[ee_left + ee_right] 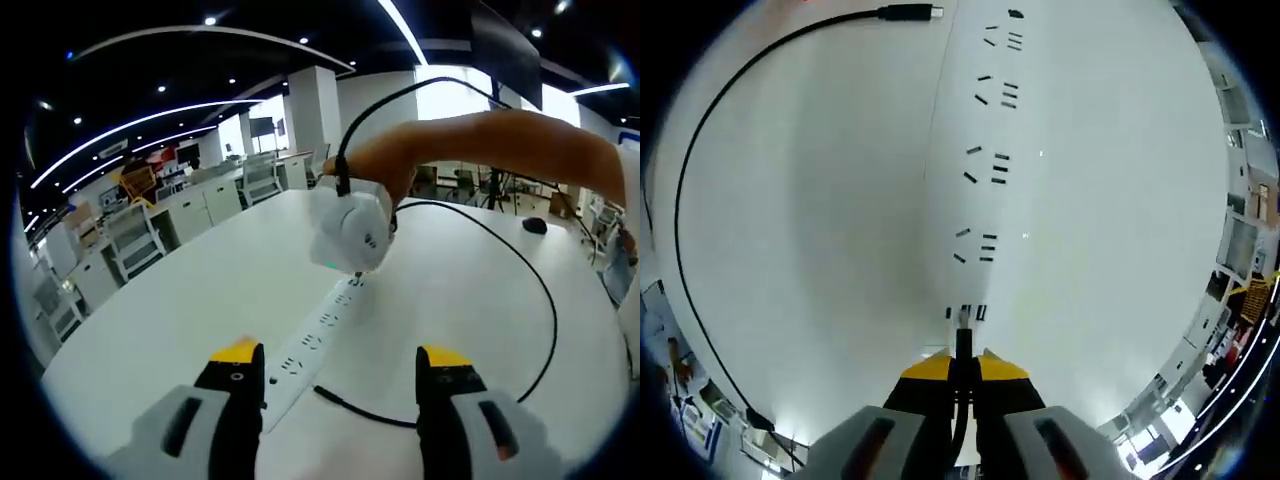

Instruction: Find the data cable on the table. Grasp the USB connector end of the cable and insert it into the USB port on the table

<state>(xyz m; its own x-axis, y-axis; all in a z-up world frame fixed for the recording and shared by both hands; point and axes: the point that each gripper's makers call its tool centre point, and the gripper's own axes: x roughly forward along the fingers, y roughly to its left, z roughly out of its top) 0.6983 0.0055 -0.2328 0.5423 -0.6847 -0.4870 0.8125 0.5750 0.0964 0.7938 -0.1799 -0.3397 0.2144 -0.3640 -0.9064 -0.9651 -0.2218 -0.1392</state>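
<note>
The counter [180, 300] is plain white, and so is the power strip [990, 150] lying on it, marked with rows of small black socket slots. The data cable [685, 180] is black along its whole run, and its far connector [910, 13] has a silvery tip. The left gripper [340, 375] is grey with yellow tips and black inner faces. The right gripper [963, 368] shows the same grey, yellow and black, and its housing in the left gripper view is white.

You have one power strip [318, 340], one black cable [700, 150] and one computer mouse [535, 225] on the white table [180, 300].
</note>
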